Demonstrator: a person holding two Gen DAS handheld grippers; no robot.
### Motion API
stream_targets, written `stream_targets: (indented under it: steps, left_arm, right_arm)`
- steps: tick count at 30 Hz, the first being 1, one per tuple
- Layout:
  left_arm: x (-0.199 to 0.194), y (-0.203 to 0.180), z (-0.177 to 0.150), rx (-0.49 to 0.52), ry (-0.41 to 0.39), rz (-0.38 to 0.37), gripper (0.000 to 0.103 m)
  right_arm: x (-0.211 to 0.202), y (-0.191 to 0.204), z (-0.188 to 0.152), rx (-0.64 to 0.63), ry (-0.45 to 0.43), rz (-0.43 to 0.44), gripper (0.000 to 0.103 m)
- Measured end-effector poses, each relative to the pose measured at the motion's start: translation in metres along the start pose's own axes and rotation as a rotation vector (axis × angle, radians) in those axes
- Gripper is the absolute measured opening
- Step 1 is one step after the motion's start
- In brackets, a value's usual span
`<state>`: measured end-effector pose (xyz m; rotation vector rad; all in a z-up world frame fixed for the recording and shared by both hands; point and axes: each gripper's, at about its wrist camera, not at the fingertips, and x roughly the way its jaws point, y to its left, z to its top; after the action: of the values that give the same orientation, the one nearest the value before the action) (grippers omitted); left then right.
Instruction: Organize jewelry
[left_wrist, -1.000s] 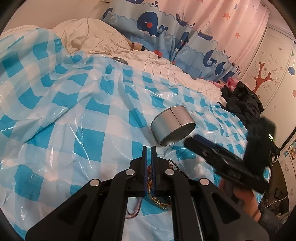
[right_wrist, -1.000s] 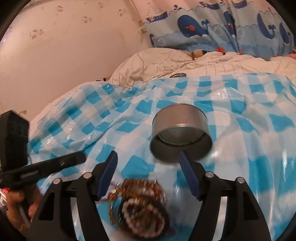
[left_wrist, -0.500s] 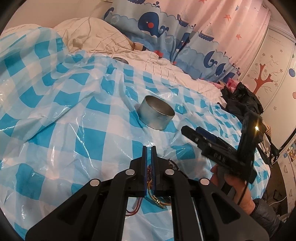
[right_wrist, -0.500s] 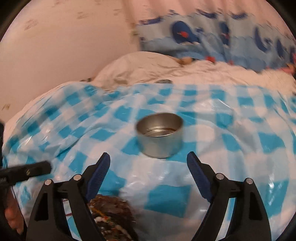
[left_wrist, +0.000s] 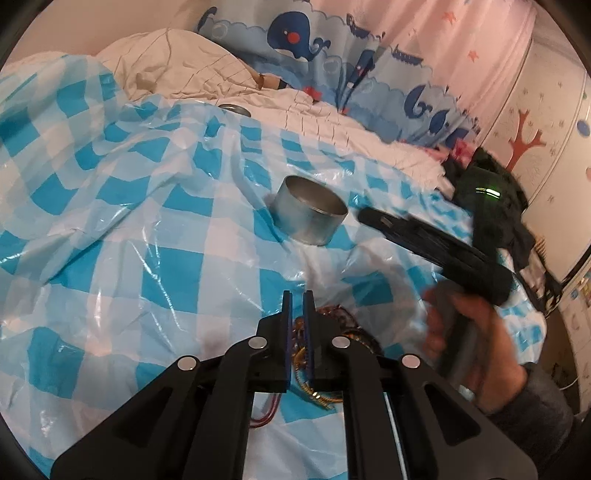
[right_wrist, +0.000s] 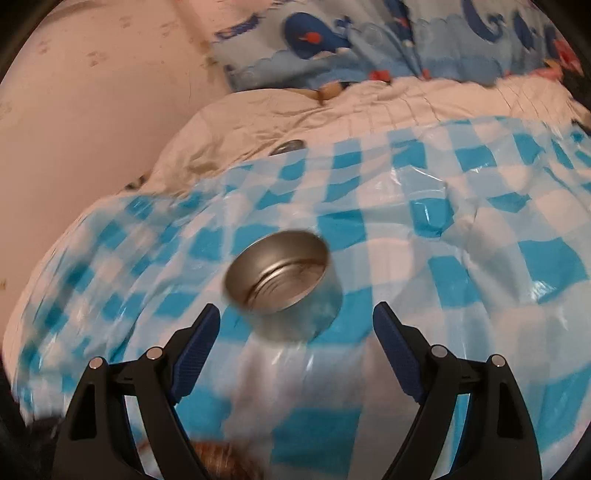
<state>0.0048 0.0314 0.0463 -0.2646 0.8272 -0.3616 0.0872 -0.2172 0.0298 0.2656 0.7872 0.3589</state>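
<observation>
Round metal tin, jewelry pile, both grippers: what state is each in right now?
Round silver metal tin: upright on the blue-and-white checked plastic sheet, lid off, looks empty.
Tangle of gold chains and beaded jewelry: loose on the sheet, outside the tin.
Left gripper: shut, over the jewelry; any grip hidden.
Right gripper: open, empty, just short of the tin.
Flat round metal piece: lying at the sheet's far edge.
</observation>
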Motion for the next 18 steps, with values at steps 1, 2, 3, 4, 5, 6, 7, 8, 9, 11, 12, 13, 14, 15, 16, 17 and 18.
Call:
stream_targets:
  steps: [1, 2, 3, 4, 5, 6, 7, 8, 9, 11, 12, 13, 14, 15, 16, 17, 18]
  left_arm:
    - [0.0, 0.001, -0.001, 0.002, 0.009, 0.008, 0.006]
    - [-0.001, 0.002, -0.002, 0.003, 0.019, 0.012, 0.006]
    - [-0.001, 0.004, -0.004, 0.005, 0.034, 0.017, 0.007]
    - [-0.001, 0.006, -0.007, 0.007, 0.054, 0.027, 0.009]
    - [0.0, 0.008, -0.01, 0.006, 0.065, 0.034, 0.011]
    - [0.001, 0.01, -0.012, 0.005, 0.079, 0.037, 0.013]
    - [0.004, 0.011, -0.016, 0.01, 0.105, 0.029, 0.017]
    - [0.005, 0.011, -0.019, 0.014, 0.12, 0.024, 0.019]
    - [0.006, 0.011, -0.022, 0.018, 0.127, 0.027, 0.021]
    - [0.009, 0.011, -0.026, 0.038, 0.147, 0.044, 0.026]
    - [0.01, 0.012, -0.029, 0.046, 0.156, 0.064, 0.027]
    - [0.012, 0.013, -0.03, 0.048, 0.163, 0.078, 0.029]
    - [0.014, 0.015, -0.032, 0.046, 0.175, 0.087, 0.03]
    - [0.015, 0.017, -0.032, 0.042, 0.184, 0.086, 0.03]
    - [0.018, 0.019, -0.034, 0.038, 0.198, 0.09, 0.03]
    - [0.021, 0.019, -0.035, 0.039, 0.208, 0.096, 0.03]
    - [0.024, 0.02, -0.037, 0.04, 0.221, 0.098, 0.03]
  right_arm:
    - [-0.01, 0.002, -0.011, -0.025, 0.018, 0.007, 0.082]
    - [-0.018, 0.003, -0.022, -0.039, 0.039, 0.015, 0.082]
    - [-0.03, 0.004, -0.039, -0.049, 0.077, 0.033, 0.082]
    - [-0.034, 0.004, -0.047, -0.053, 0.094, 0.038, 0.082]
    - [-0.041, 0.006, -0.058, -0.064, 0.105, 0.04, 0.081]
    - [-0.046, 0.01, -0.068, -0.09, 0.118, 0.035, 0.081]
    - [-0.047, 0.015, -0.074, -0.116, 0.125, 0.03, 0.081]
    - [-0.049, 0.023, -0.079, -0.15, 0.119, 0.031, 0.08]
    - [-0.048, 0.03, -0.082, -0.173, 0.121, 0.043, 0.074]
    - [-0.044, 0.038, -0.085, -0.192, 0.134, 0.062, 0.067]
    - [-0.04, 0.042, -0.088, -0.199, 0.145, 0.067, 0.062]
    - [-0.036, 0.045, -0.09, -0.204, 0.161, 0.072, 0.054]
    - [-0.032, 0.047, -0.092, -0.211, 0.174, 0.076, 0.051]
    - [-0.029, 0.05, -0.095, -0.227, 0.177, 0.071, 0.05]
    - [-0.028, 0.052, -0.096, -0.242, 0.173, 0.066, 0.049]
    - [-0.027, 0.054, -0.096, -0.253, 0.172, 0.06, 0.048]
    - [-0.026, 0.054, -0.095, -0.256, 0.162, 0.049, 0.043]
